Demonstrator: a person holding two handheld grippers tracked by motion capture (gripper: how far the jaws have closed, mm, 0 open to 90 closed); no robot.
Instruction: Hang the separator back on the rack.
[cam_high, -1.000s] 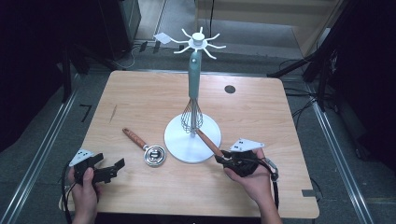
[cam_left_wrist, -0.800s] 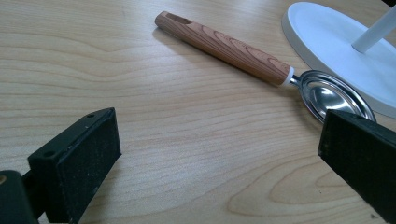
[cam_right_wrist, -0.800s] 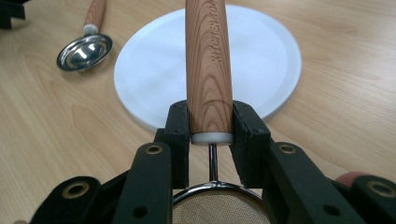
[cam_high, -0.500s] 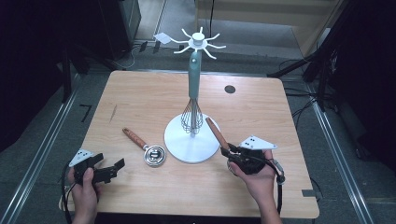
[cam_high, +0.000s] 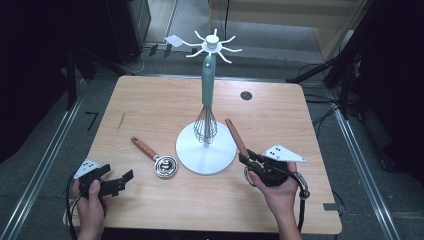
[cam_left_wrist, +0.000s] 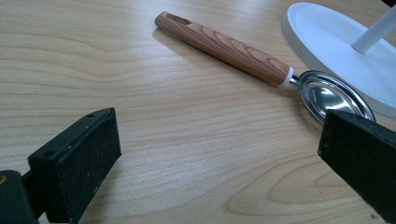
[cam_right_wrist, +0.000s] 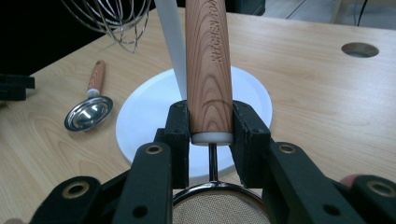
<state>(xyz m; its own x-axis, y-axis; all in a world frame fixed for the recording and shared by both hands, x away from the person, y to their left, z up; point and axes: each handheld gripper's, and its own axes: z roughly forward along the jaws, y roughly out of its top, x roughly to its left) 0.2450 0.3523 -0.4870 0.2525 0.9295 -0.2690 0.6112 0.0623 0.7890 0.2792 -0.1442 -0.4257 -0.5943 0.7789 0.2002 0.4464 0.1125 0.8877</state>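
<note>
My right gripper (cam_high: 251, 161) is shut on the wood-grain handle (cam_high: 236, 135) of a small mesh strainer, just right of the white stand base (cam_high: 195, 162). In the right gripper view the pads clamp the handle (cam_right_wrist: 208, 60) at its lower end, above the strainer's mesh bowl (cam_right_wrist: 215, 210). A teal-handled whisk (cam_high: 205, 122) hangs from the stand's hooked top (cam_high: 212, 45). A metal scoop with a wooden handle (cam_high: 155, 157) lies left of the base. My left gripper (cam_high: 117, 181) rests open at the front left, and the scoop (cam_left_wrist: 224, 49) lies beyond its jaws.
The stand's white post (cam_right_wrist: 170, 42) and the whisk wires (cam_right_wrist: 112, 18) rise close ahead of the held handle. A round hole (cam_high: 246, 95) sits in the wooden tabletop at the back right. Dark floor and cables surround the table.
My right gripper has shifted a little to the right with the strainer, so its handle now points up beside the base instead of over it. The left gripper stayed still.
</note>
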